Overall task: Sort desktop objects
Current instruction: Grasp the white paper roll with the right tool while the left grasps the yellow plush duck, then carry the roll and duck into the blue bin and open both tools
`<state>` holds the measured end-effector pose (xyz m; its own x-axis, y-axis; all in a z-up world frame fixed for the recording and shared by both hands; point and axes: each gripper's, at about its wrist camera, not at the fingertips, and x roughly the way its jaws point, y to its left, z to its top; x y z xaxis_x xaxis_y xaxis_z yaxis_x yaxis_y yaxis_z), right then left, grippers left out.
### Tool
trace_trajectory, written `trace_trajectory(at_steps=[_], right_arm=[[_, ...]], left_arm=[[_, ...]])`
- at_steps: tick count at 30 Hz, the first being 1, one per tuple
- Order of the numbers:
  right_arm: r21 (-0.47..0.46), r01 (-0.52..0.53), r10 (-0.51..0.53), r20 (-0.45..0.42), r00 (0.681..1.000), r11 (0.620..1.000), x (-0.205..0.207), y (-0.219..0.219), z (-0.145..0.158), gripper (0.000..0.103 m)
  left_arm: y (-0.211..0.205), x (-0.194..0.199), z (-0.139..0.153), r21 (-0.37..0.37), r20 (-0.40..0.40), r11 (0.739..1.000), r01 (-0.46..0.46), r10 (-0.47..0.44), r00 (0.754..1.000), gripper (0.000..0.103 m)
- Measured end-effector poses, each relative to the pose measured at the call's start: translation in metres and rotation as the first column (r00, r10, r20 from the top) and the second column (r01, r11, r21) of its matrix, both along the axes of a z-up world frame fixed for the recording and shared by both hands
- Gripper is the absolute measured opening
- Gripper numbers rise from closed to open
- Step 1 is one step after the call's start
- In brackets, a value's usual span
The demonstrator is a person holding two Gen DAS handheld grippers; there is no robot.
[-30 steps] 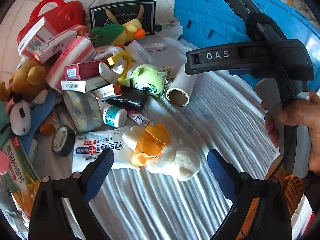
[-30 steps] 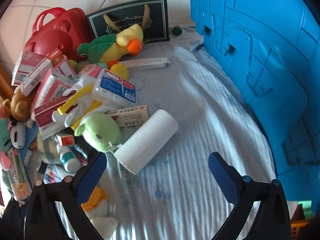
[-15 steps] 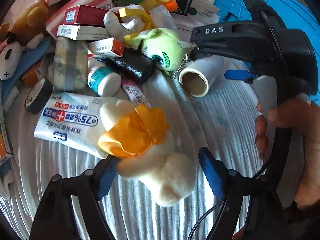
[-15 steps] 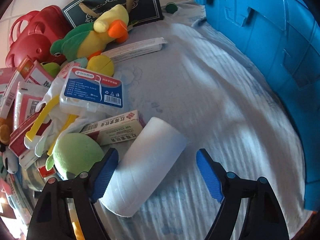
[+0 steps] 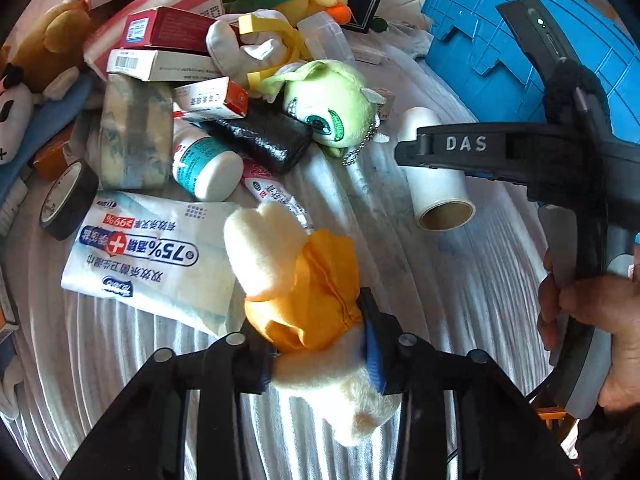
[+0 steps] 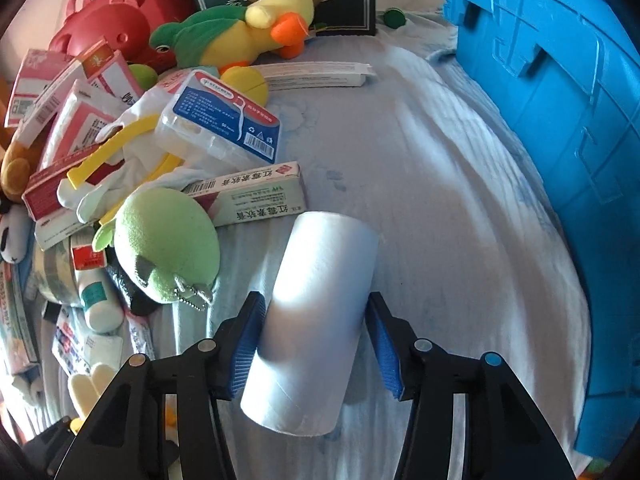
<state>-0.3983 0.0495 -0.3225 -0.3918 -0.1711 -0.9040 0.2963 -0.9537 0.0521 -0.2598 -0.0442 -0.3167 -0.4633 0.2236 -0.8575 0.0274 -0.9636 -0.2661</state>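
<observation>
So, two grabs at once. My left gripper (image 5: 320,344) is pinched narrow on the cream plush (image 5: 296,280), pads on both sides of its orange cloth, low centre of the left view. Its head end runs up-left from the pads, body end hangs back toward me, so the long axis goes w/ the fingers, roughly.

My right gripper (image 6: 316,344) straddles the white roll (image 6: 316,320), low centre of the right view. Left pad touches or nearly touches; right pad shows a thin gap. So half-closed around it, not clamped yet, I'd say. Roll's long axis runs along the fingers, tilted a bit up-right; open core end faces me. Both lie on the striped cloth (image 6: 440,220).

Blue crate (image 6: 560,160) fills the right side of the frame, so it's nearer the right arm; prob. the drop spot, can't confirm. Next move turns on lifting the roll straight up, then right.

Counts, approx.: 1 roll, 1 cream plush, 1 green plush (image 6: 168,244), 1 parrot plush (image 6: 248,28), 1 floss box (image 6: 224,124), 1 white bottle (image 5: 204,168), 1 tape ring (image 5: 68,200), 1 wipes pack (image 5: 140,256), 1 red bag (image 6: 112,20). Several red/white cartons upper left; too stacked to count.
</observation>
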Motion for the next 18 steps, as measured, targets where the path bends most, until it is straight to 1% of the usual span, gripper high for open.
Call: trace_trajectory(at_steps=[1, 2, 3, 5, 6, 8, 10, 13, 15, 18], right_arm=[[0.013, -0.020, 0.020, -0.014, 1.000, 1.000, 0.003, -0.002, -0.002, 0.050], [0.018, -0.038, 0.039, -0.021, 0.999, 0.999, 0.006, -0.004, -0.005, 0.048], [0.011, -0.049, 0.049, -0.015, 0.999, 0.999, 0.007, -0.004, -0.008, 0.046], [-0.035, -0.054, 0.054, -0.010, 0.999, 0.998, 0.013, 0.000, -0.006, 0.046], [-0.048, -0.057, 0.056, -0.027, 0.998, 0.997, 0.018, 0.001, -0.002, 0.046], [-0.039, -0.070, 0.067, -0.070, 0.995, 0.997, 0.027, -0.002, 0.007, 0.046], [-0.054, -0.074, 0.069, -0.093, 0.993, 0.996, 0.034, -0.003, 0.018, 0.046], [-0.066, -0.075, 0.064, -0.143, 0.988, 0.995, 0.045, -0.002, 0.043, 0.046], [-0.079, -0.070, 0.054, -0.192, 0.980, 0.994, 0.056, -0.001, 0.069, 0.046], [-0.109, -0.057, 0.023, -0.288, 0.957, 0.992, 0.078, 0.006, 0.117, 0.046]], left_arm=[[-0.001, 0.000, 0.001, 0.015, -0.001, 1.000, 0.008, -0.008, 1.000, 0.029], [-0.008, -0.005, -0.004, 0.031, -0.004, 0.999, 0.020, -0.020, 1.000, 0.028], [-0.009, -0.007, -0.002, 0.030, -0.010, 0.999, 0.037, -0.036, 0.999, 0.027], [-0.012, 0.000, 0.005, 0.016, -0.028, 0.998, 0.063, -0.062, 0.998, 0.027], [-0.015, 0.003, 0.009, 0.013, -0.040, 0.997, 0.072, -0.071, 0.997, 0.027], [-0.018, 0.009, 0.020, -0.013, -0.070, 0.996, 0.092, -0.093, 0.993, 0.027], [-0.021, 0.013, 0.034, -0.033, -0.106, 0.993, 0.109, -0.112, 0.988, 0.027], [-0.026, 0.019, 0.066, -0.104, -0.190, 0.987, 0.125, -0.143, 0.971, 0.027], [-0.032, 0.024, 0.091, -0.140, -0.252, 0.982, 0.128, -0.160, 0.954, 0.027], [-0.034, 0.029, 0.133, -0.183, -0.345, 0.972, 0.144, -0.201, 0.917, 0.027]])
